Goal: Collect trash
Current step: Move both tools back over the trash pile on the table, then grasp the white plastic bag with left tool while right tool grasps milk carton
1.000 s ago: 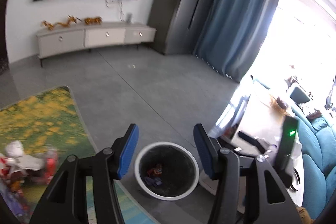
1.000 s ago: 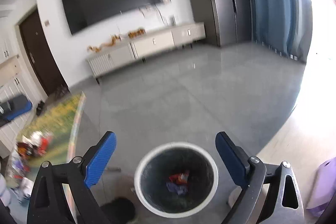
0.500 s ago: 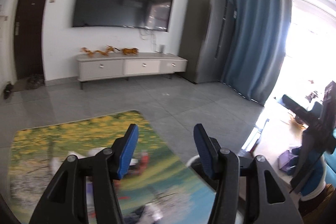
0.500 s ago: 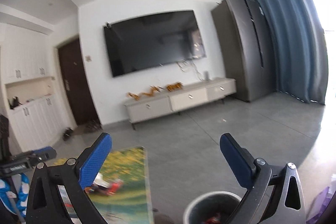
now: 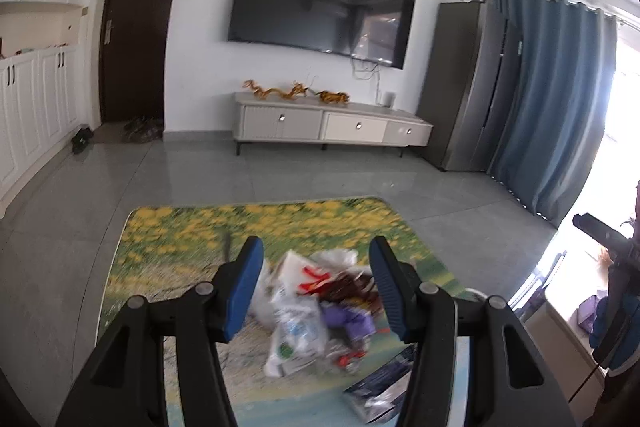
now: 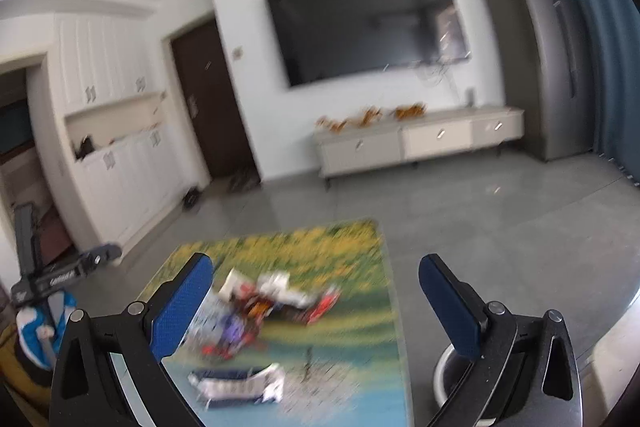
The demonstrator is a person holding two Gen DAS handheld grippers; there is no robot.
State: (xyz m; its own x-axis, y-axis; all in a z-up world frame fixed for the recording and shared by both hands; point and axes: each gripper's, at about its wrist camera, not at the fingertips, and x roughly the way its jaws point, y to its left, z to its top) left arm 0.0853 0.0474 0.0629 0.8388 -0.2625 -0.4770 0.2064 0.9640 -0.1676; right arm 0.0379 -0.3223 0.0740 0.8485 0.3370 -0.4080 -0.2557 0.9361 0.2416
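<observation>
Hovering both open grippers over the rug

Your left gripper (image 5: 316, 283) and right gripper (image 6: 316, 303) hold nothing; the trash (image 5: 316, 303) lies heaped mid-rug (image 5: 168, 247), bin (image 6: 450, 371) beside its edge.

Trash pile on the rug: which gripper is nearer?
Left. The left gripper frames the trash pile just ahead. The right gripper sits further back, beside the bin, with the pile smaller in its view.

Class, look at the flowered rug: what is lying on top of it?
On the rug lies a heap of wrappers and plastic bags, with a dark packet nearer. What the heap covers cannot be seen.
</observation>
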